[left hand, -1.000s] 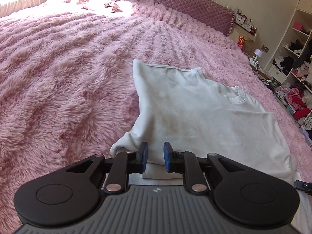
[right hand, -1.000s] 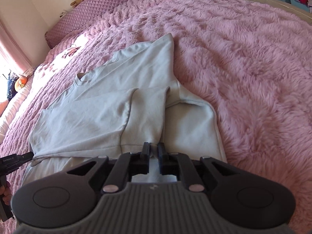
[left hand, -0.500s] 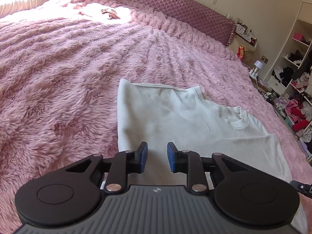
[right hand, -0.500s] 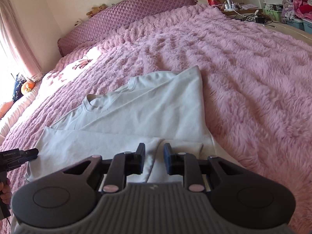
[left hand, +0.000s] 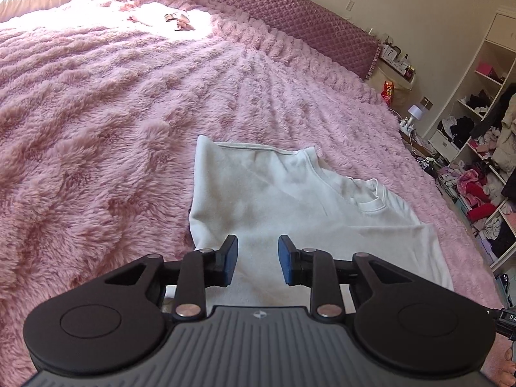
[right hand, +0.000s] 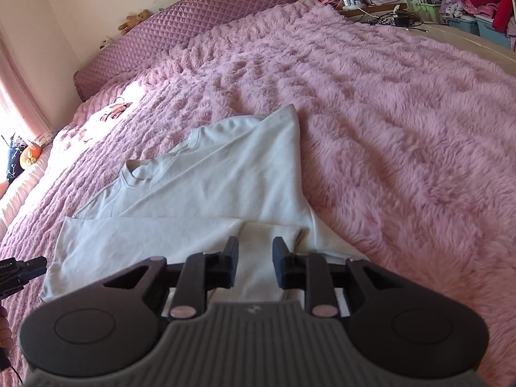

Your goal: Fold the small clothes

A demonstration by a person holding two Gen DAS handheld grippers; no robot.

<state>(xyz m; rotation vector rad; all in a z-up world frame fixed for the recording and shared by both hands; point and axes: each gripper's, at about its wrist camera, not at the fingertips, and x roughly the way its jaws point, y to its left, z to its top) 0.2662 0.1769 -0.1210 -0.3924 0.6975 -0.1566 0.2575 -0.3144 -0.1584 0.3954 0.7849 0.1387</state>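
Note:
A small pale grey sweatshirt [left hand: 290, 200] lies on the fluffy pink bed cover [left hand: 96, 113], both sleeves folded inward over its body, collar up. It also shows in the right wrist view [right hand: 209, 193]. My left gripper [left hand: 258, 258] is open and empty, just above the shirt's near left part. My right gripper [right hand: 254, 258] is open and empty above the folded sleeve end near the shirt's right side. The other gripper's tip [right hand: 22, 271] shows at the left edge of the right wrist view.
The quilted purple headboard [left hand: 274, 9] runs along the far side. A small pink item [left hand: 177, 21] lies in the sunlit patch. A nightstand with a lamp [left hand: 416, 113], cluttered shelves [left hand: 483, 129] and storage boxes [right hand: 477, 25] stand beyond the bed's right side.
Both grippers opened and let go of the sleeves, which now lie folded over the shirt. Both grippers drew back and rose a little.

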